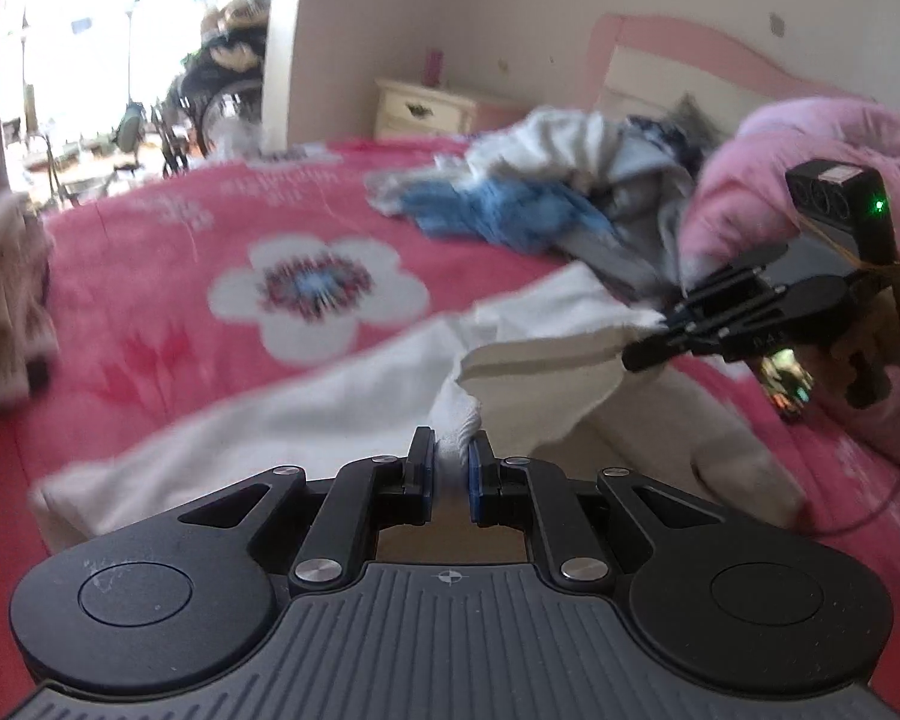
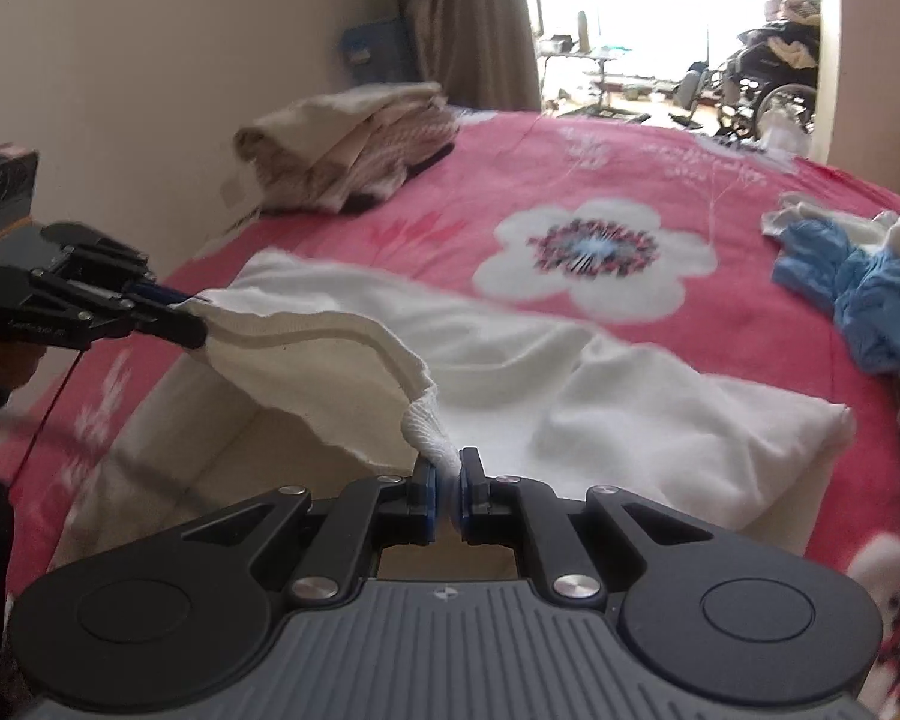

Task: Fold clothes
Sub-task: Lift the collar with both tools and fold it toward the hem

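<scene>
Pinching a bunched corner of the white garment (image 1: 342, 402) between its blue pads, the left gripper (image 1: 450, 468) was clamped on cloth, and the right gripper (image 2: 447, 477) likewise nipped the other corner of the same ribbed edge. That edge hung lifted between the two, while the rest of the garment lay spread on the pink floral bedspread (image 2: 660, 174), its long axis running away from the grippers toward the bed's middle and its far corners pointing away. The step in hand looked like carrying the held edge over for a first fold. The next move would likely call for keeping both corners level and taut, then laying them onto the far edge squarely, clear of the pile of unfolded clothes (image 1: 510, 198).
</scene>
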`<state>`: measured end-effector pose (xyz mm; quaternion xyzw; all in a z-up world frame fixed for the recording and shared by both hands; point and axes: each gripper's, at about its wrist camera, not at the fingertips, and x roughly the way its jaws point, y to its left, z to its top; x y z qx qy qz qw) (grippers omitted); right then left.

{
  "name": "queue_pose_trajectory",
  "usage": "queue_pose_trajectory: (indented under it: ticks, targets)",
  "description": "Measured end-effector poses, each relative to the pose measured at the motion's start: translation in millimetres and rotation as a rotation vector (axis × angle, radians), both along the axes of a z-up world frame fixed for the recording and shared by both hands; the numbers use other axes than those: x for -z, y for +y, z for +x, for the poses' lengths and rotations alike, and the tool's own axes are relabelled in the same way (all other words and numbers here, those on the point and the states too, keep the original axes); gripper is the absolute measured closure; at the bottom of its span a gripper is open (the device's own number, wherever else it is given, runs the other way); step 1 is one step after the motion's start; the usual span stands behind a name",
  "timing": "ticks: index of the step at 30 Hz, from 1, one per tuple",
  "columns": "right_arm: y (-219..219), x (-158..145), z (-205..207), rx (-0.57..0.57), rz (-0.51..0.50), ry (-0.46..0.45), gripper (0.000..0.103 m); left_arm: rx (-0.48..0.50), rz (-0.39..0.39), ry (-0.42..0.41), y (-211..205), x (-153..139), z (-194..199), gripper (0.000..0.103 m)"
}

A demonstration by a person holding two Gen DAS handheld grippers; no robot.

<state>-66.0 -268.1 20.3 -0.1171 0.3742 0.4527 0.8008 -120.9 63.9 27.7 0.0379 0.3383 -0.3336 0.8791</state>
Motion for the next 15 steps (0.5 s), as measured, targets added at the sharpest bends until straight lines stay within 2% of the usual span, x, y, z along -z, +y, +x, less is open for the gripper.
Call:
queue_pose_trajectory:
  ticks: [8, 15]
  targets:
    - [-13, 26, -39, -0.013, -0.042, 0.045, 0.094, 0.022, 0.019, 0.113, -1, 34, -39, 0.094]
    - [-26, 29, -58, -0.034, -0.060, 0.076, 0.094, 0.126, 0.053, 0.130, -3, 41, -70, 0.094]
